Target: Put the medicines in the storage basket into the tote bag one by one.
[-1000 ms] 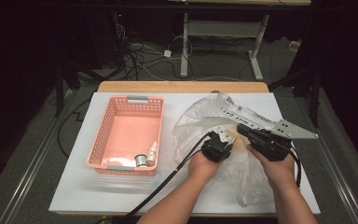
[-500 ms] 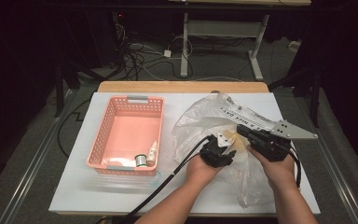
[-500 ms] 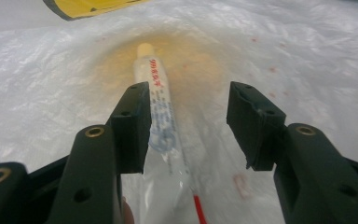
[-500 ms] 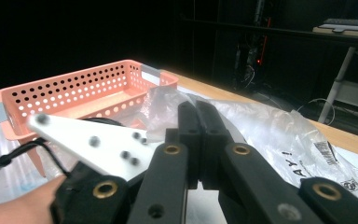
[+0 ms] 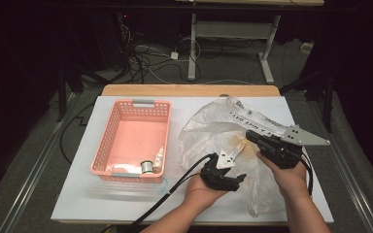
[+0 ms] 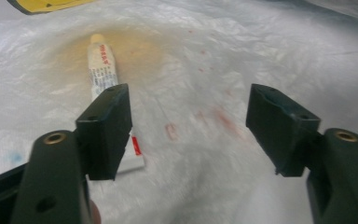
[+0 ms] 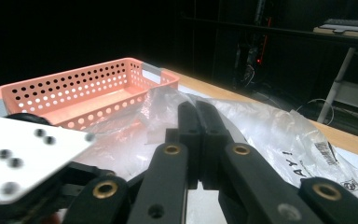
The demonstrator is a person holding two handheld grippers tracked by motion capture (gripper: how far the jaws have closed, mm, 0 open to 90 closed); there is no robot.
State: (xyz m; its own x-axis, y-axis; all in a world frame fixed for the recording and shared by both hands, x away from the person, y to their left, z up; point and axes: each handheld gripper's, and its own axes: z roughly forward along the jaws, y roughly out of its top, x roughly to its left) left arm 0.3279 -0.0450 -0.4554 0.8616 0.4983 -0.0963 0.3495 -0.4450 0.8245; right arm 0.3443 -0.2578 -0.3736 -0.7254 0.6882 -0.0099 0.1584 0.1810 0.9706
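Now the left gripper [image 6: 189,133] has just been opening, nothing between its jaws; tube [image 6: 101,70] lies upper left on the bag [image 5: 213,131]. Right gripper [image 7: 199,123] pinches plastic, which may slip.

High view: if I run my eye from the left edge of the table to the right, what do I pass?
Pink basket → small metal spool inside it → white tube beside the spool → left gripper → right gripper on the clear plastic bag.

Both grippers are black with brass-ringed screw holes, blocky fingers [image 6: 107,128], trailing black cables and grey three-cornered plates.
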